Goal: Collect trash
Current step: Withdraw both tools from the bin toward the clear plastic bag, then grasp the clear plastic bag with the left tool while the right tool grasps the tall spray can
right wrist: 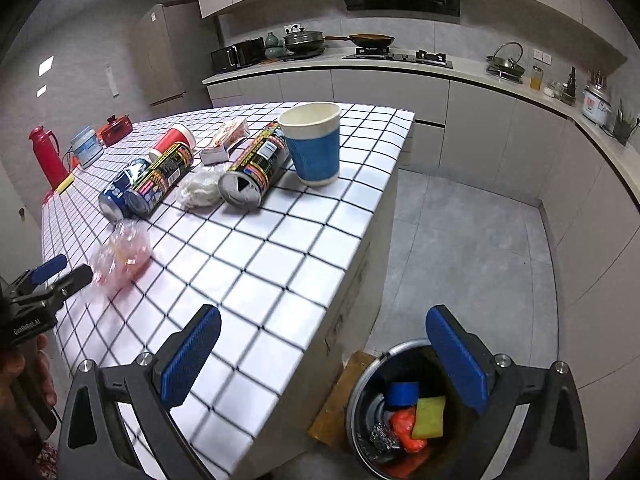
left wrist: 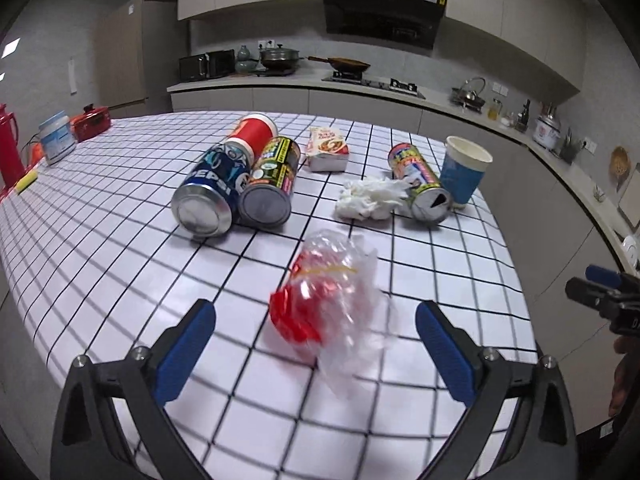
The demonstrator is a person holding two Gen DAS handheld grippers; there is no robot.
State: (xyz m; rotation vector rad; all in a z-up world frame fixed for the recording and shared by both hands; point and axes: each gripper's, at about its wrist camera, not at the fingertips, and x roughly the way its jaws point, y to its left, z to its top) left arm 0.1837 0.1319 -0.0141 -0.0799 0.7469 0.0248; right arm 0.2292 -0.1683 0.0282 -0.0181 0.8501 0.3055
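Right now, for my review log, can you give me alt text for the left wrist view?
The open left gripper frames a crumpled clear plastic bag with red inside, lying on a grid-patterned table. Beyond it lie a Pepsi can, two other cans, a tissue wad and an upright blue paper cup.

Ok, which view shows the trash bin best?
The right wrist view. The bin stands on the floor beside the table, seen from above between the open right tool fingers, with a blue cup, a yellow sponge and orange trash inside. The left wrist view does not show the bin.
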